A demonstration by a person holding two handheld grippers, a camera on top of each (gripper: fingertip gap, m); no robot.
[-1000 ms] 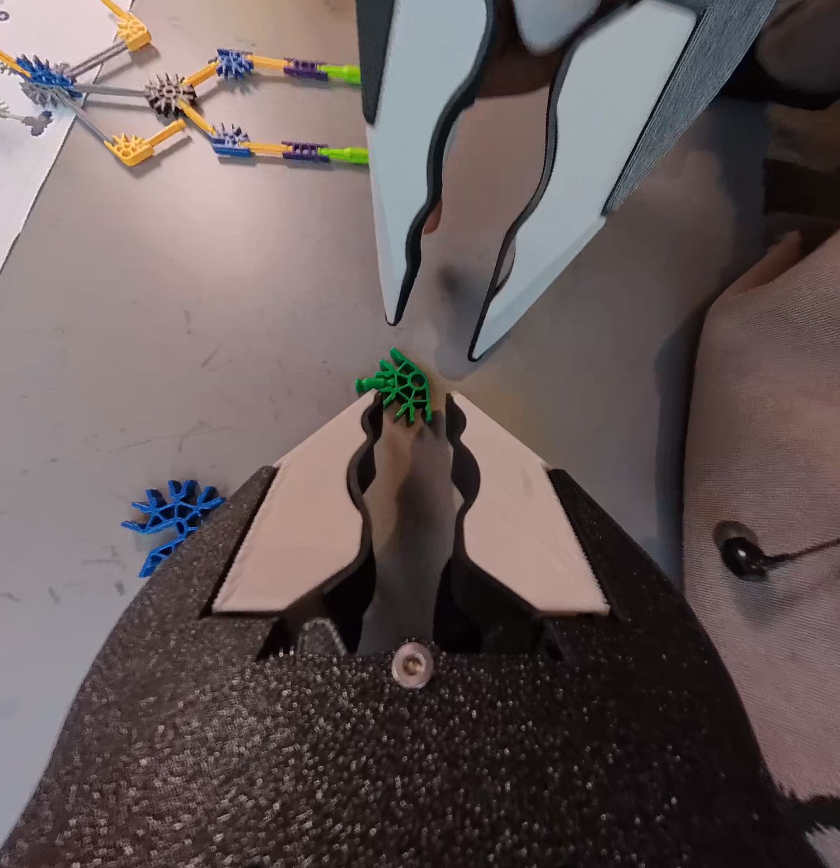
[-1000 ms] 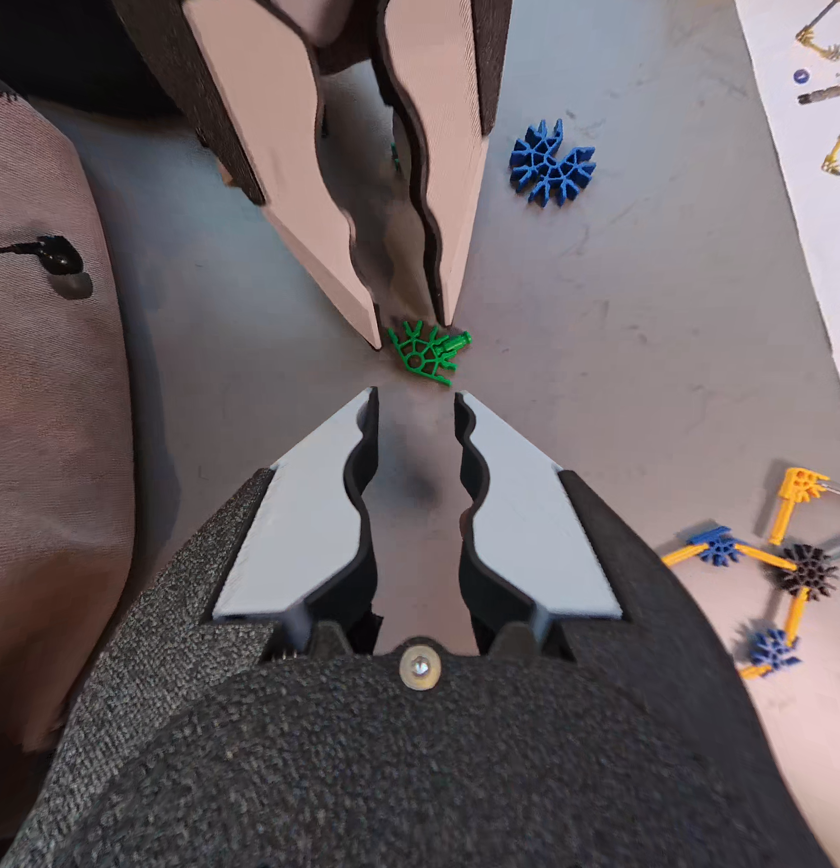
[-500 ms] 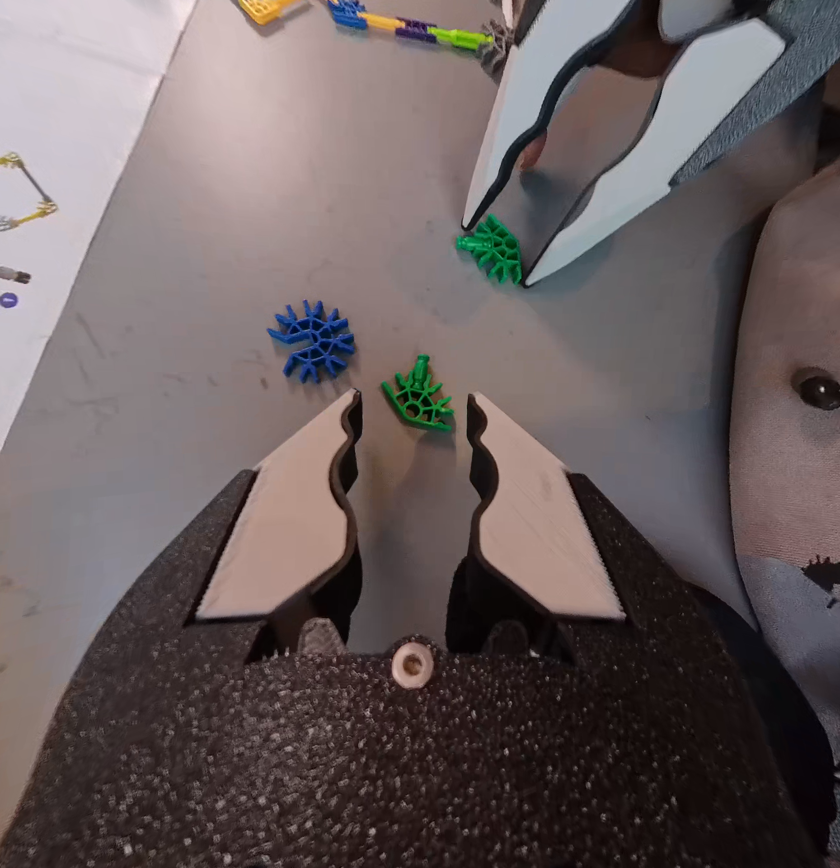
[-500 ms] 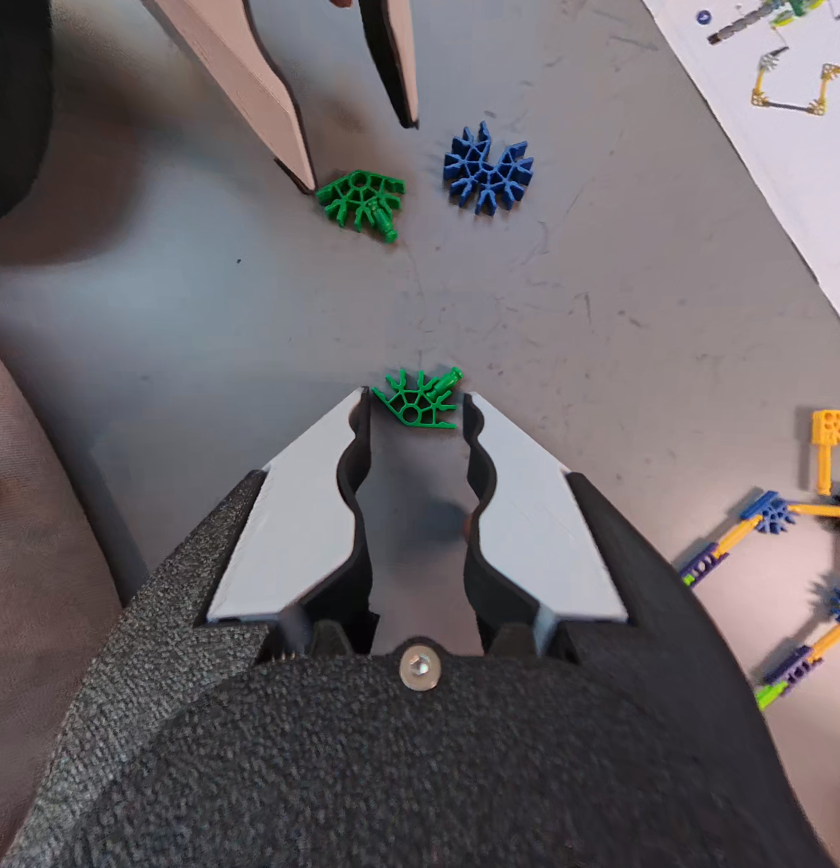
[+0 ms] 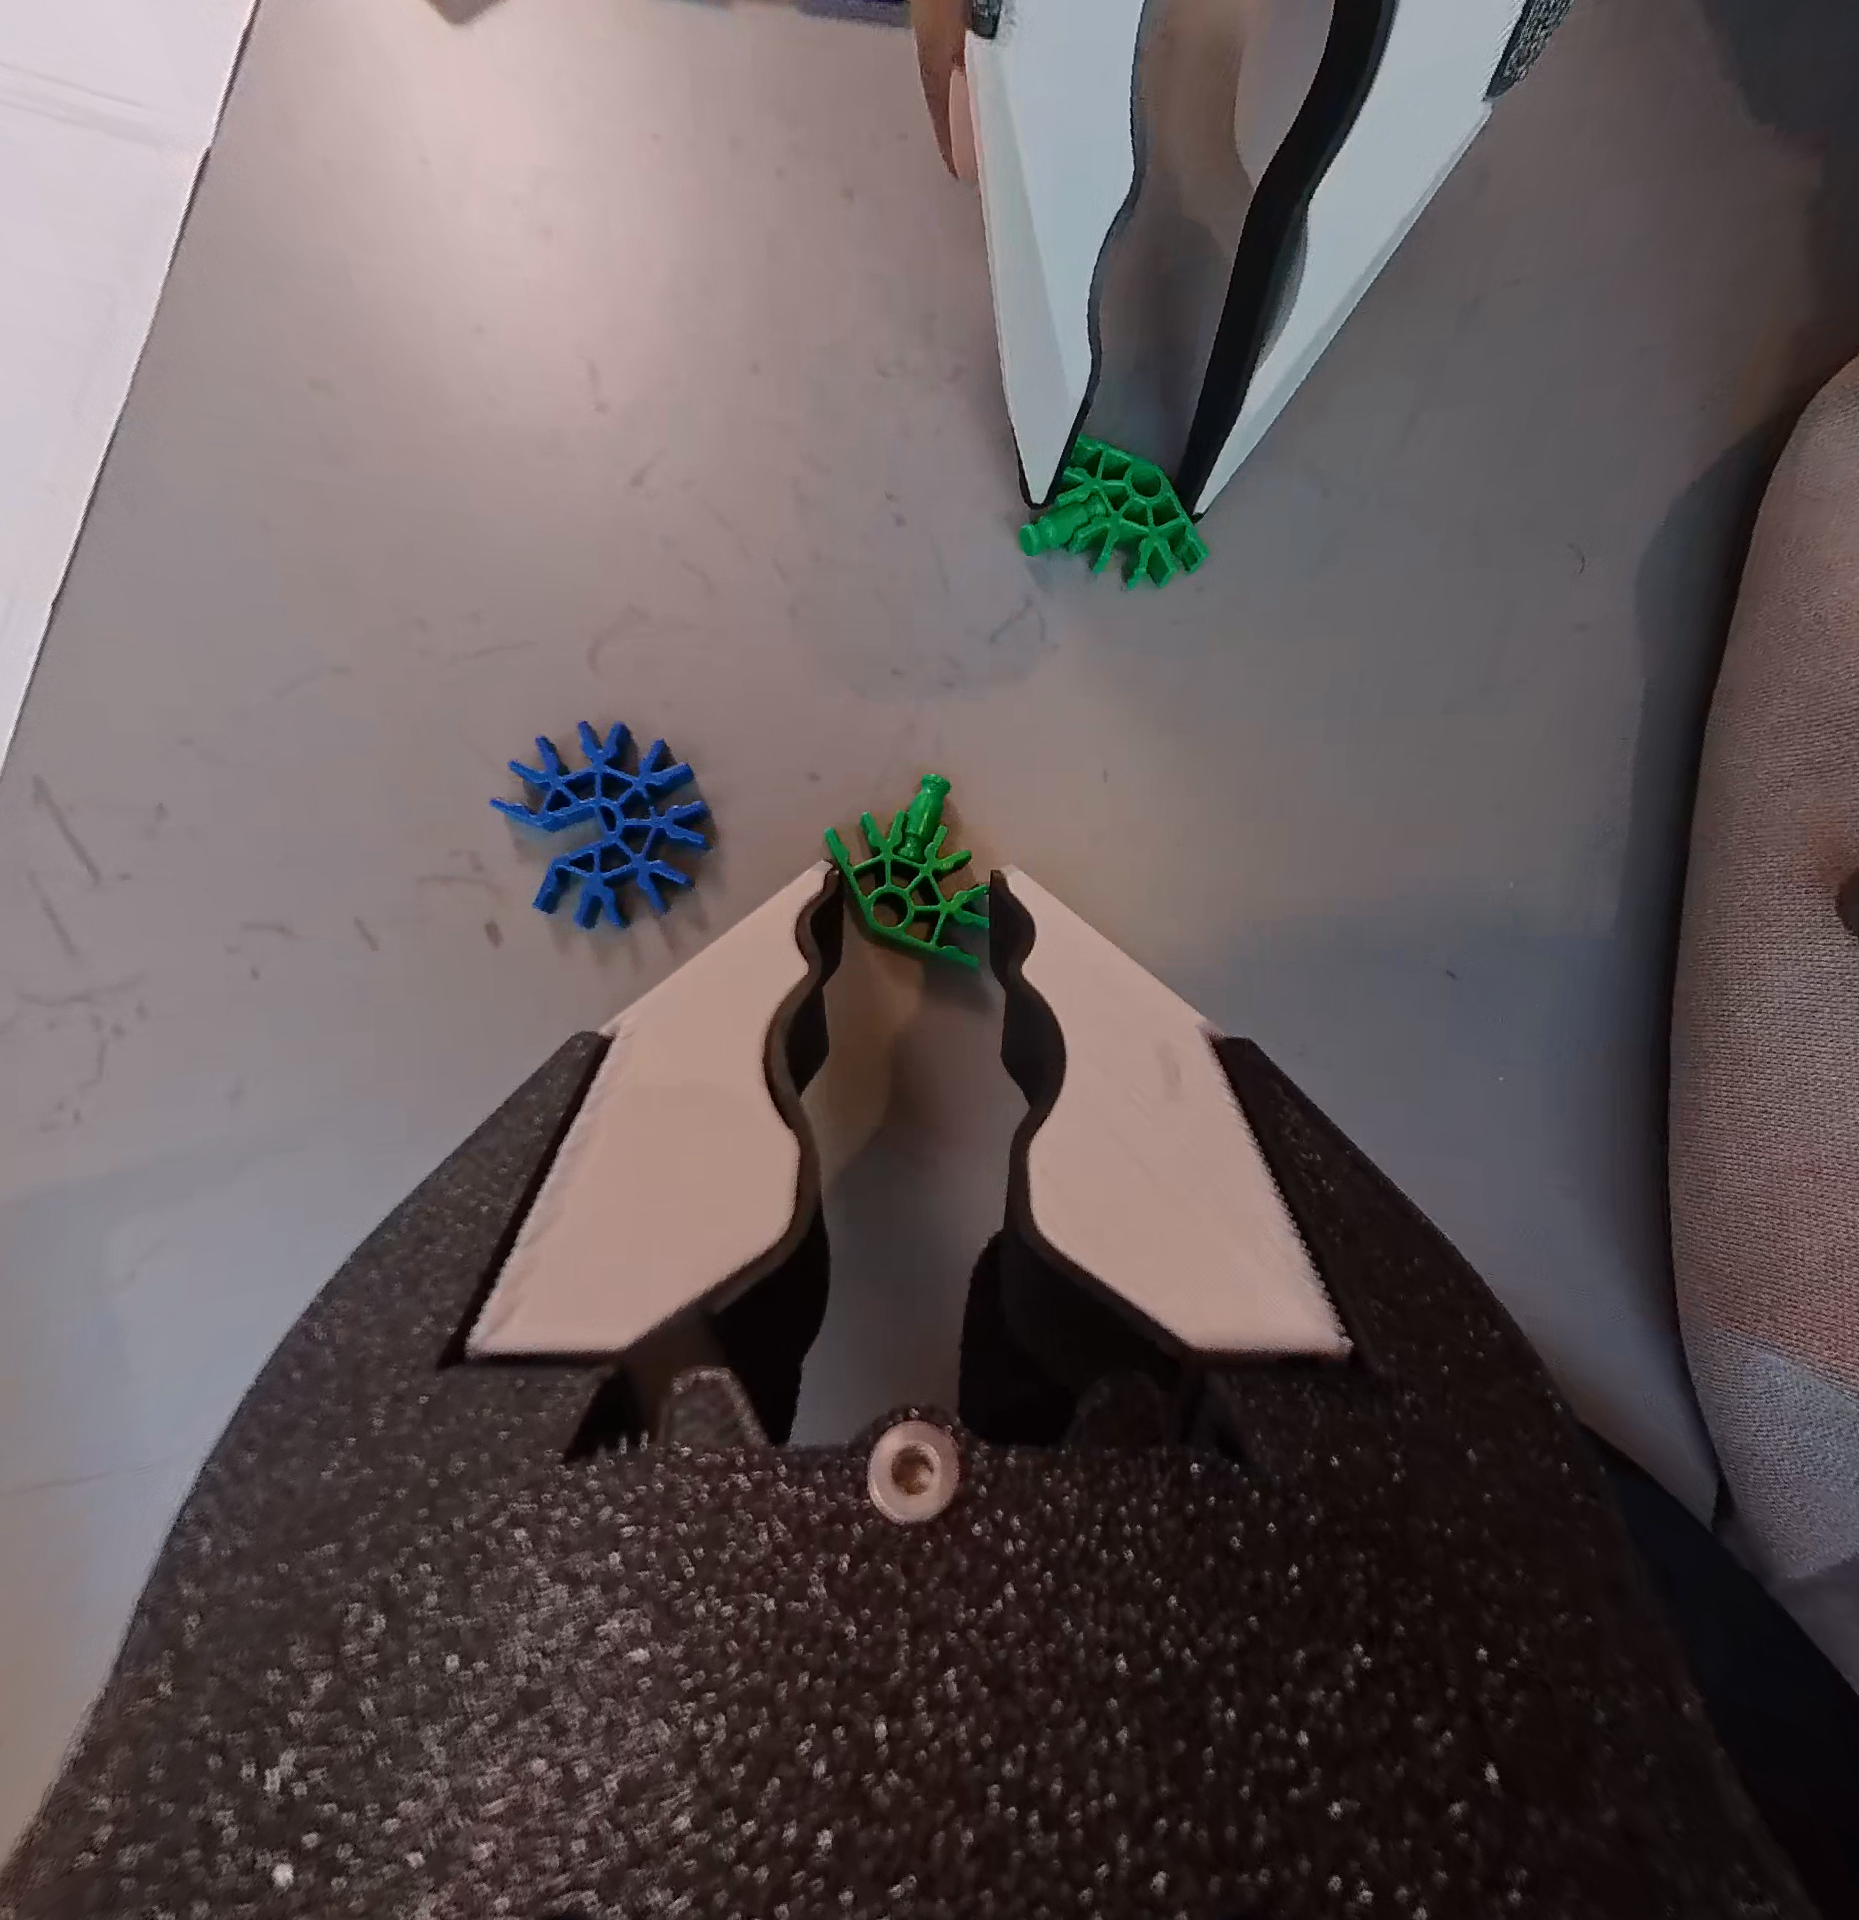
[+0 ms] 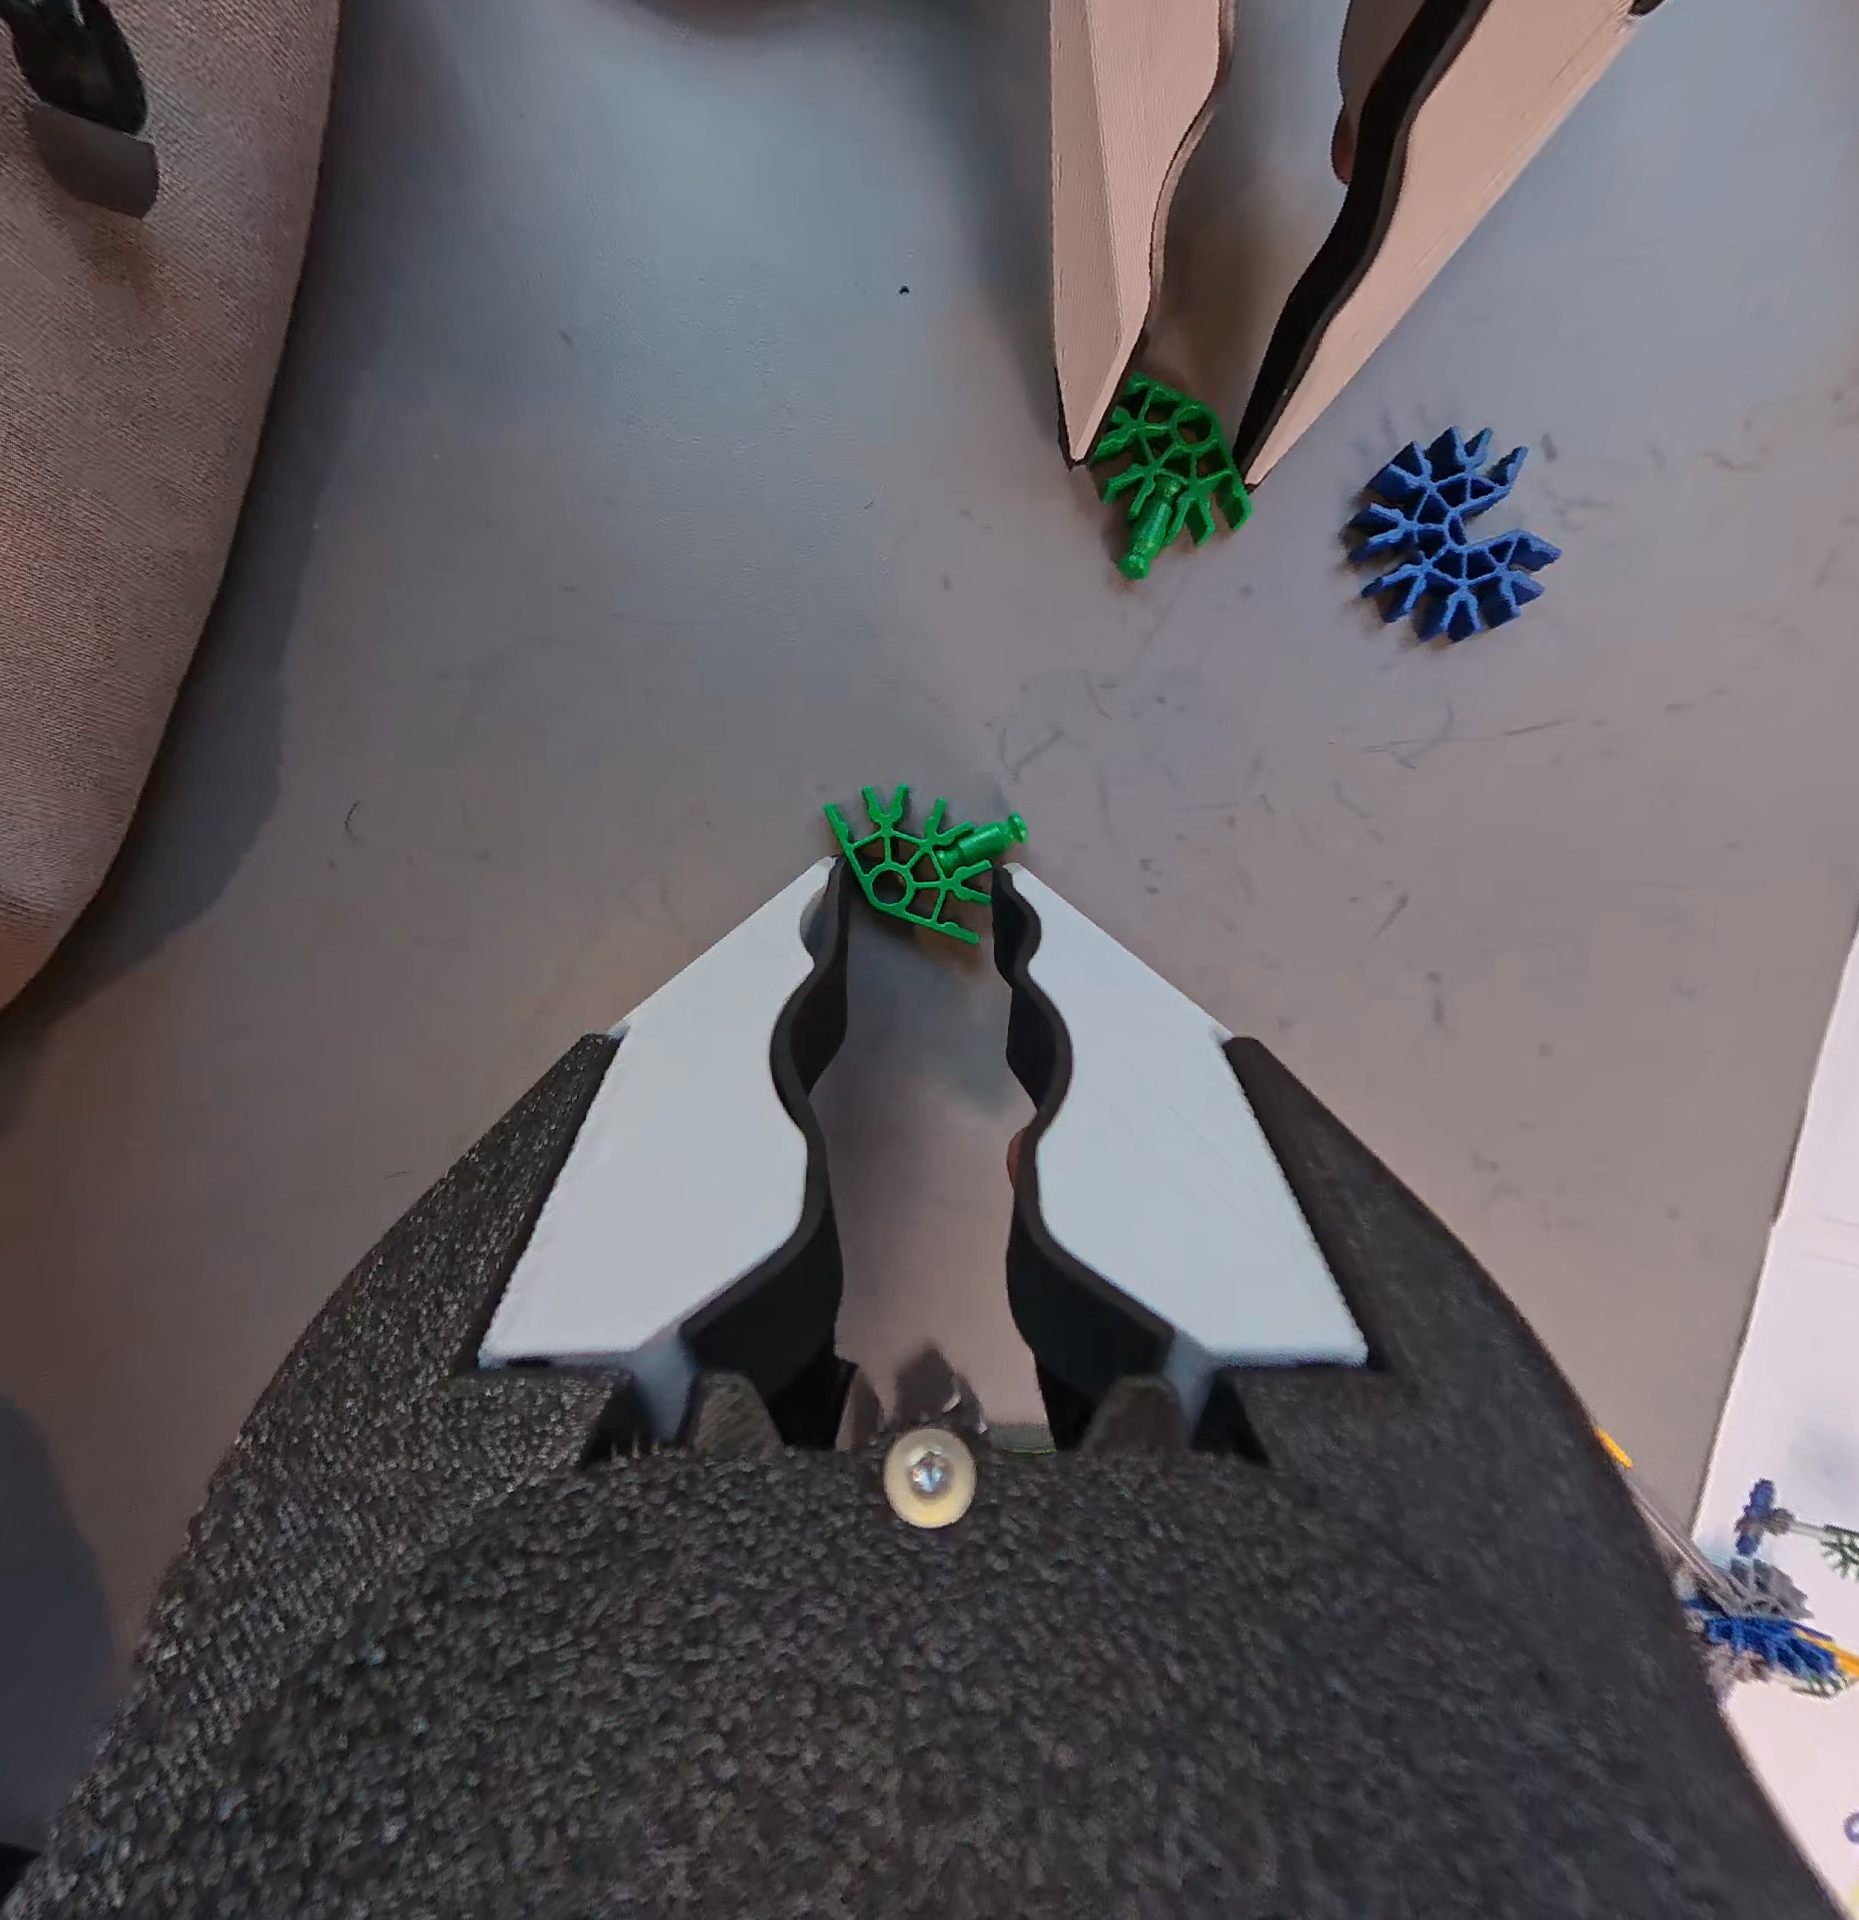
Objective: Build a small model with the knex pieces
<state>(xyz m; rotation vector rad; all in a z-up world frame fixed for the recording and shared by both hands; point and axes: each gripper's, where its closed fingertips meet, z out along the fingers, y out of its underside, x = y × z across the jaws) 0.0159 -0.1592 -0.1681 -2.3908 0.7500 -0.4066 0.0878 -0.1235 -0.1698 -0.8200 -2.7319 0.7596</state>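
Observation:
Two green fan-shaped connectors, each with a short green peg clipped in, lie on the grey table [image 5: 489, 468]. My left gripper [image 5: 912, 878], with beige fingers, is shut on one green connector [image 5: 904, 909], its tips pressing both sides. My right gripper [image 6: 917, 873], with pale grey fingers, is shut on the other green connector [image 6: 904, 883]. Each gripper shows in the other's view: the right gripper [image 5: 1117, 504] on its connector [image 5: 1127, 525], the left gripper [image 6: 1164, 468] on its connector [image 6: 1174, 452]. A blue snowflake connector [image 5: 608, 821] lies loose beside the left gripper.
The blue connector also shows in the right wrist view [image 6: 1450, 545]. A white paper sheet [image 5: 63, 312] lies at the table's side, with a built rod-and-connector model [image 6: 1756, 1621] on it. Beige cloth [image 5: 1798, 935] borders the other side. Some 9 cm of space lies between my two pairs of fingers.
Both grippers have parted from facing each other over one piece. Each has moved onto its own green connector and narrowed its fingers onto it.

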